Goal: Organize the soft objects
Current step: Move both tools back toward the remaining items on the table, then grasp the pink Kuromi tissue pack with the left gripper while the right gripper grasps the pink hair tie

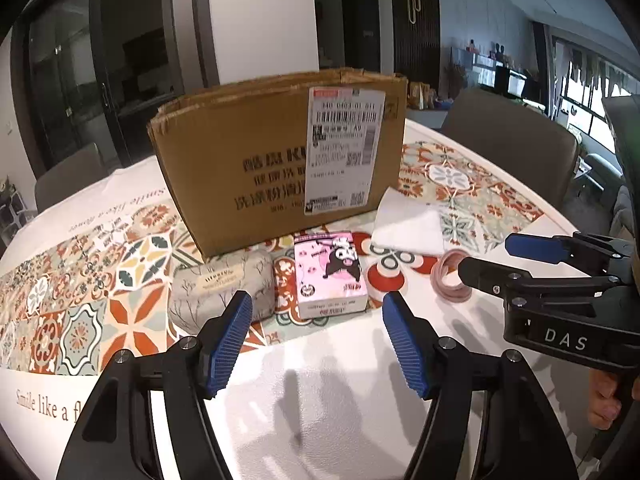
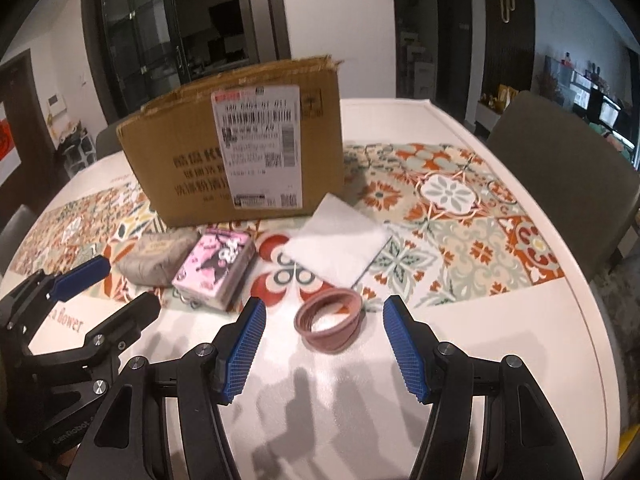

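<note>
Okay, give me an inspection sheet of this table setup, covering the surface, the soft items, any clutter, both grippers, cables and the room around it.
Surface: white table with a patterned tile-print runner across it.
Job's things: grey soft pouch beside pink cartoon tissue pack; white folded cloth; pink collapsed ring-shaped cup, all in front of the open cardboard box.
Clutter: nothing seen.
Grippers: left gripper open, empty, aimed toward the tissue pack; right gripper open, empty, with the pink cup just ahead between its fingers, untouched.
Cables: nothing seen.
Surroundings: grey chairs, dark glass doors, shelves at the far right.
</note>
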`<state>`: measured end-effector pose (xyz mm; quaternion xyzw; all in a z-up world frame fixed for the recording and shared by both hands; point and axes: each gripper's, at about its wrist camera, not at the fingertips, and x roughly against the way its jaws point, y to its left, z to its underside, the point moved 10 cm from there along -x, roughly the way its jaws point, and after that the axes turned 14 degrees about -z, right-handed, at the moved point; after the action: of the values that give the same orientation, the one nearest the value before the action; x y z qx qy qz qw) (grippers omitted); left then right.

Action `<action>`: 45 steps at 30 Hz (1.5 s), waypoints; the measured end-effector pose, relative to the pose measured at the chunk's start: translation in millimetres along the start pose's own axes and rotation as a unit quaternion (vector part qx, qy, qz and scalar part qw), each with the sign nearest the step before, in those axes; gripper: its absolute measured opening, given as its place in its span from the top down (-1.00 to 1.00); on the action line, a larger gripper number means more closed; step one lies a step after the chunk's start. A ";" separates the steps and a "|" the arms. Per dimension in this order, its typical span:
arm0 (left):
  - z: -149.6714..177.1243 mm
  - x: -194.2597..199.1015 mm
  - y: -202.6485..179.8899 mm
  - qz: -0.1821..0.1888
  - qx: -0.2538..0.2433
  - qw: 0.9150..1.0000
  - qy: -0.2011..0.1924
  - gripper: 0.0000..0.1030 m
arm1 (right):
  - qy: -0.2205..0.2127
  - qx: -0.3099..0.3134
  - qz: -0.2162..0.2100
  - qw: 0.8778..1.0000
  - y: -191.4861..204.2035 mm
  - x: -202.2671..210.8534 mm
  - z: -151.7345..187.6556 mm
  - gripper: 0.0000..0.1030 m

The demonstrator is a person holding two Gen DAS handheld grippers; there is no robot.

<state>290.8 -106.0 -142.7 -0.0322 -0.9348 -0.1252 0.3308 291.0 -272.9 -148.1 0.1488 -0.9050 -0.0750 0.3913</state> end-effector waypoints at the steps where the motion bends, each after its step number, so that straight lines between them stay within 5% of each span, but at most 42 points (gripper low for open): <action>1: 1.3 -2.8 -0.8 0.001 -0.001 1.000 0.004 -0.30 | 0.005 -0.001 -0.001 1.000 -0.2 -2.6 1.8 -0.22; 15: 5.3 -29.3 -11.3 0.016 -0.011 1.000 0.023 -0.35 | 0.051 -0.011 -0.010 0.999 -10.0 -32.3 20.6 -0.22; 39: 0.7 -72.0 -24.4 0.019 -0.012 0.998 0.052 -0.34 | 0.053 -0.011 -0.001 0.999 -22.9 -50.0 14.8 -0.20; 45: 2.8 -78.7 -26.6 0.028 -0.006 0.997 0.067 -0.04 | 0.051 -0.004 -0.001 0.999 -19.0 -50.6 14.2 0.12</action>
<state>346.6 -129.2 -199.7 -0.0520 -0.9087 -0.1231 0.3956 317.4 -274.1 -197.2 0.1522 -0.8834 -0.0718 0.4374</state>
